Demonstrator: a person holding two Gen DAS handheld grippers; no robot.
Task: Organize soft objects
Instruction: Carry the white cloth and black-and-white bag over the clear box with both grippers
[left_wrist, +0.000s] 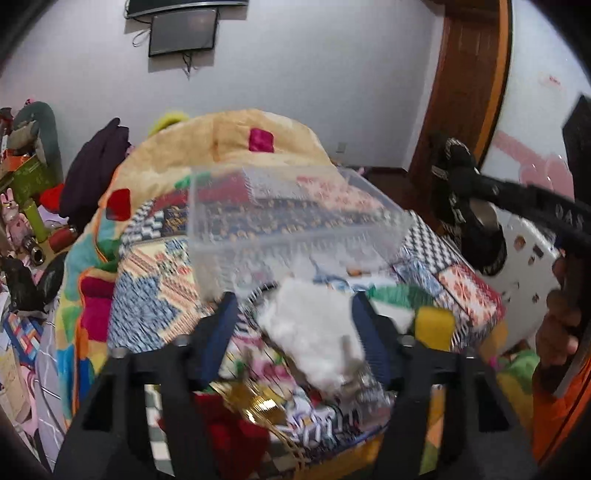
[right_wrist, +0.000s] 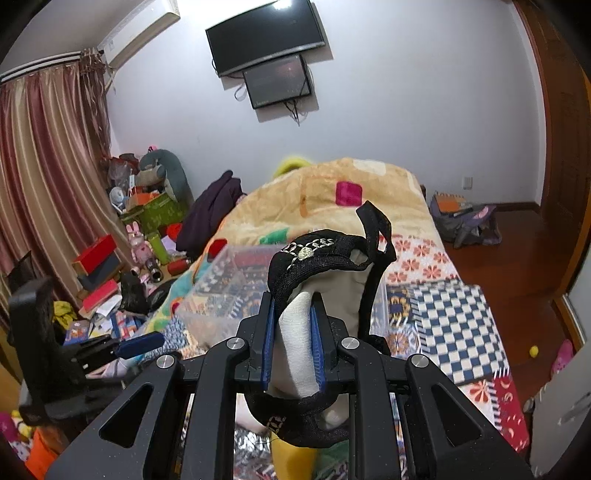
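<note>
Left wrist view: left gripper (left_wrist: 291, 317) spread, holding nothing, over white fluffy item (left_wrist: 314, 332) just in front of the clear bin (left_wrist: 295, 218), which looks empty. Right wrist view: right gripper (right_wrist: 293, 328) pinches black-and-white garment (right_wrist: 314, 280) in front of the bin (right_wrist: 221, 291); sorting appears barely begun, pile left.

The left black two-finger gripper with blue pads (left_wrist: 293, 306) has its jaws spread wide apart, nothing pinched between them. The right black two-finger gripper with blue pads (right_wrist: 293, 295) has its jaws nearly together, clamping fabric, and is raised.

white fluffy item (left_wrist: 314, 328) motion-blurred, clear bin (left_wrist: 291, 218) smeared
</note>
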